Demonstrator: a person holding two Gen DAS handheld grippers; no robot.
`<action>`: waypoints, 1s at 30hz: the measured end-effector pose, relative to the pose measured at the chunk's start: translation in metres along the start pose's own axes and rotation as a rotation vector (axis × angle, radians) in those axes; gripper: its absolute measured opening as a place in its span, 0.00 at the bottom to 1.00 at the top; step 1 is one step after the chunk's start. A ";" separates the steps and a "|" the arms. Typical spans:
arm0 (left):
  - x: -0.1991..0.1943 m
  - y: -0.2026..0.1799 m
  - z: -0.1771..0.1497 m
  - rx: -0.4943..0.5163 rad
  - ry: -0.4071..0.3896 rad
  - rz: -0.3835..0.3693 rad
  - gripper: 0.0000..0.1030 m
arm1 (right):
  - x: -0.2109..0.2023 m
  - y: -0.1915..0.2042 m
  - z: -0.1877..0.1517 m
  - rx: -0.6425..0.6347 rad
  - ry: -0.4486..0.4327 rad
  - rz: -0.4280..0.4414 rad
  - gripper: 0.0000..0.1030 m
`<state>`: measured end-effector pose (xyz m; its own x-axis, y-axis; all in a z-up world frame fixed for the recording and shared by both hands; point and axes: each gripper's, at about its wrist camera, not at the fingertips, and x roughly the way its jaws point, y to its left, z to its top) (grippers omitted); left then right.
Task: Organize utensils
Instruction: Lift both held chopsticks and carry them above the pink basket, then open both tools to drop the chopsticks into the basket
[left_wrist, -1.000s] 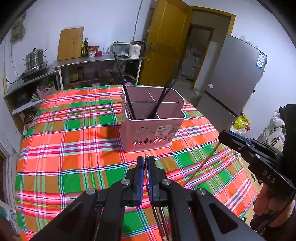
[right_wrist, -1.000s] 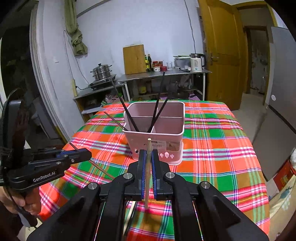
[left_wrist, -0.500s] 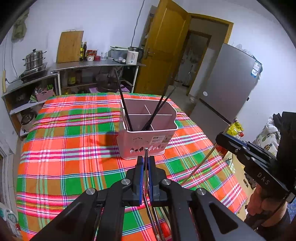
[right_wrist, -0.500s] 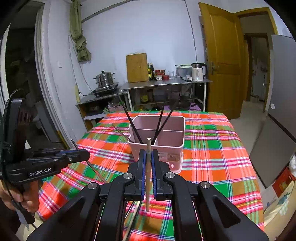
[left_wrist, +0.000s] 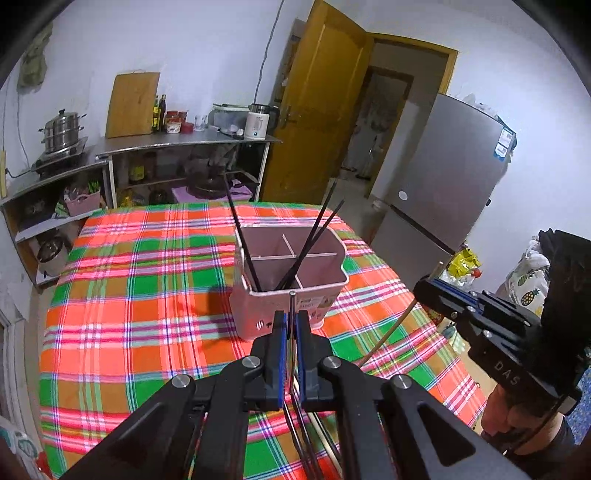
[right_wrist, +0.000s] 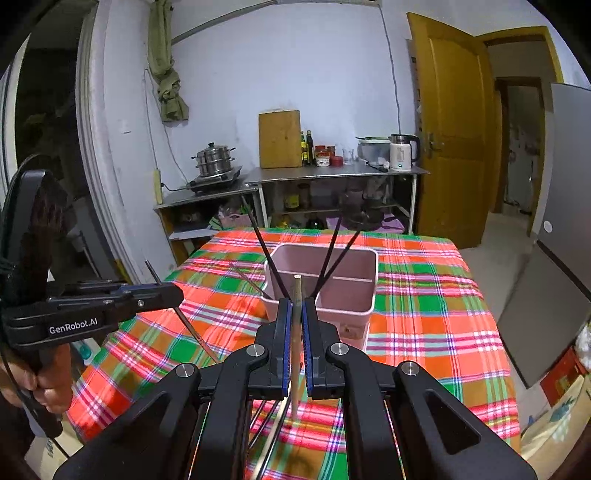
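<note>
A pink utensil holder (left_wrist: 291, 273) with dividers stands mid-table and holds three black chopsticks (left_wrist: 243, 236); it also shows in the right wrist view (right_wrist: 325, 284). My left gripper (left_wrist: 291, 321) is shut on a thin dark metal chopstick (left_wrist: 292, 306), held upright, near and above the holder's front wall. My right gripper (right_wrist: 296, 306) is shut on a light wooden chopstick (right_wrist: 296, 295), upright, just before the holder. More chopsticks (left_wrist: 306, 443) lie on the cloth under the grippers.
The table wears a red, green and orange plaid cloth (left_wrist: 147, 295). A steel counter (right_wrist: 332, 173) with pots, bottles and a kettle stands behind. A grey fridge (left_wrist: 443, 192) and a yellow door (left_wrist: 321, 122) are on the right.
Both grippers have risen and drawn back from the holder, each keeping its chopstick; the holder looks smaller and lower in both views.
</note>
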<state>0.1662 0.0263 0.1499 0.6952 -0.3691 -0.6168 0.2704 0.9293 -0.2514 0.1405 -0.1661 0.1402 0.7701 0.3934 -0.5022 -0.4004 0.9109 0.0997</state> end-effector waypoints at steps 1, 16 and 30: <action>-0.001 -0.001 0.004 0.004 -0.005 -0.001 0.04 | 0.000 0.000 0.002 -0.002 -0.003 0.000 0.06; -0.004 0.002 0.084 -0.002 -0.105 -0.014 0.04 | 0.012 -0.005 0.062 -0.002 -0.107 0.000 0.06; 0.049 0.024 0.106 -0.036 -0.073 0.021 0.04 | 0.047 -0.019 0.089 0.041 -0.152 -0.003 0.06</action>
<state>0.2773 0.0319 0.1929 0.7476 -0.3465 -0.5666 0.2316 0.9356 -0.2665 0.2283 -0.1544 0.1911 0.8387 0.4023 -0.3670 -0.3800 0.9151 0.1346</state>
